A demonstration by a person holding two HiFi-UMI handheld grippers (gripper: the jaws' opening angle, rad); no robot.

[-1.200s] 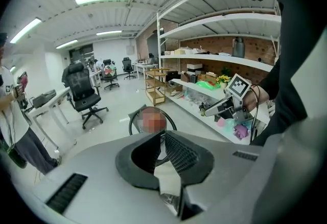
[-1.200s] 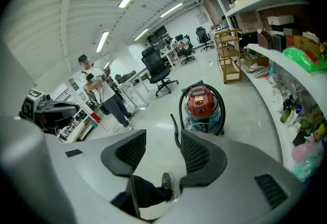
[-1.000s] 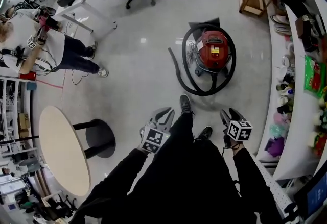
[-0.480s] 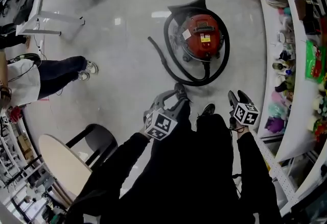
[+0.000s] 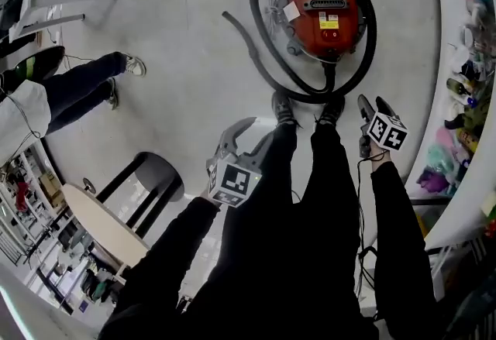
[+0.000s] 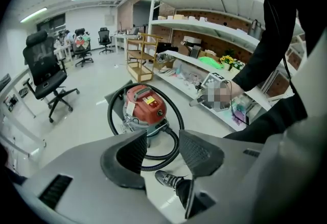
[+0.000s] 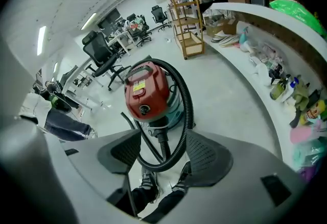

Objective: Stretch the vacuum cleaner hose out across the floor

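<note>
A red canister vacuum cleaner stands on the grey floor, its black ribbed hose coiled in a loop around it. The hose's free end lies out to the left. My left gripper hangs above the floor beside my left shoe, short of the loop. My right gripper is over the loop's near right side. Both point down at the vacuum. The jaws of both have just been opening, with nothing held between them. The hose shows through the right gap, lying further off on the floor.
A person stands at the left near white desk legs. A round table and a black stool are at the lower left. Cluttered shelves line the right. An office chair and a wooden rack stand beyond.
I have stepped up to the vacuum, which now sits larger and nearer. Both grippers have sunk and moved forward toward it. The left jaws, shut before, stand apart.
</note>
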